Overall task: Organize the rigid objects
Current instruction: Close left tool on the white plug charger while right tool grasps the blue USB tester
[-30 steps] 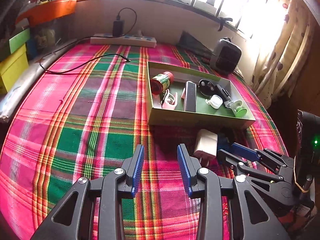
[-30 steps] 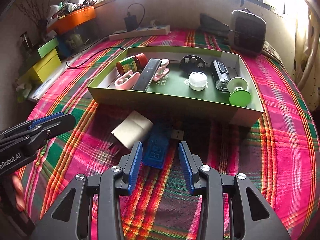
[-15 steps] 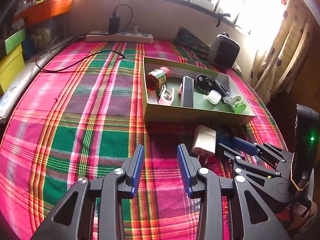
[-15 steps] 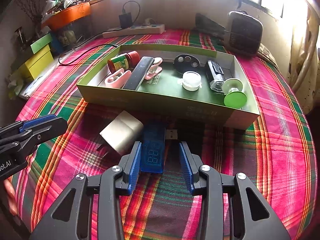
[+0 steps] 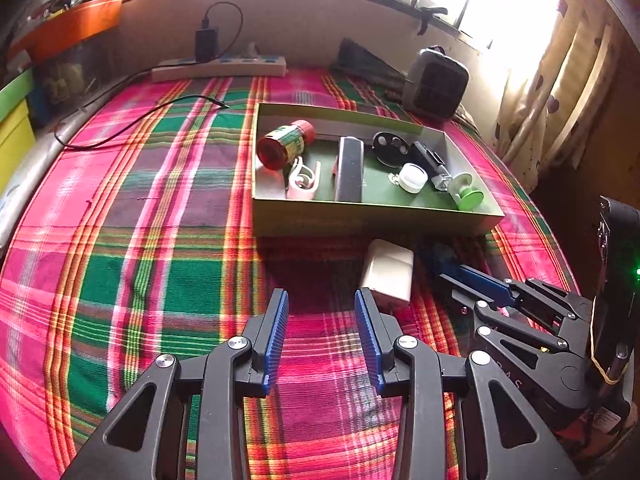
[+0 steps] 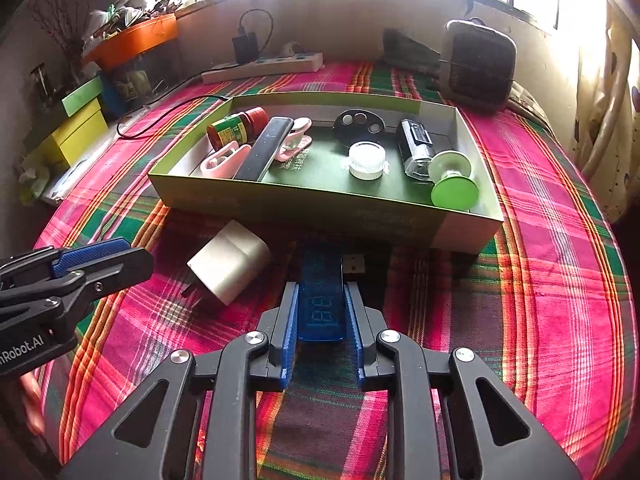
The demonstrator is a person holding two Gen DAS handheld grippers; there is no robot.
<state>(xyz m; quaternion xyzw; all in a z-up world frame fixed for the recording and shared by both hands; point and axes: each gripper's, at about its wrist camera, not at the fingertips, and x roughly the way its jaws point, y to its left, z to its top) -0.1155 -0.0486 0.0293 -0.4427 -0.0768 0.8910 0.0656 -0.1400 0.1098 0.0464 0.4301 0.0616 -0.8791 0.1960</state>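
A blue USB meter (image 6: 322, 280) with a digit display lies on the plaid cloth just in front of the green box (image 6: 280, 204). My right gripper (image 6: 320, 292) is shut on it, with the pads pressing its two long sides. Its metal plug (image 6: 354, 262) points toward the box. A white charger cube (image 6: 228, 266) rests just left of it, untouched. My left gripper (image 5: 320, 300) is open over bare cloth, and the charger (image 5: 388, 276) sits just beyond its right fingertip. The box holds a red-capped jar (image 6: 236, 126), pink clips, a black bar, a white lid and a green suction cup (image 6: 454, 190).
A power strip (image 6: 264, 66) with a black adapter and trailing cable lies at the far edge. A dark heater (image 6: 478, 66) stands at the far right. Yellow and green boxes (image 6: 76, 128) and an orange tub sit to the left. A curtain hangs on the right.
My right gripper's jaws have come together on the blue USB meter, which earlier lay loose between them. My left gripper stays open and in place.
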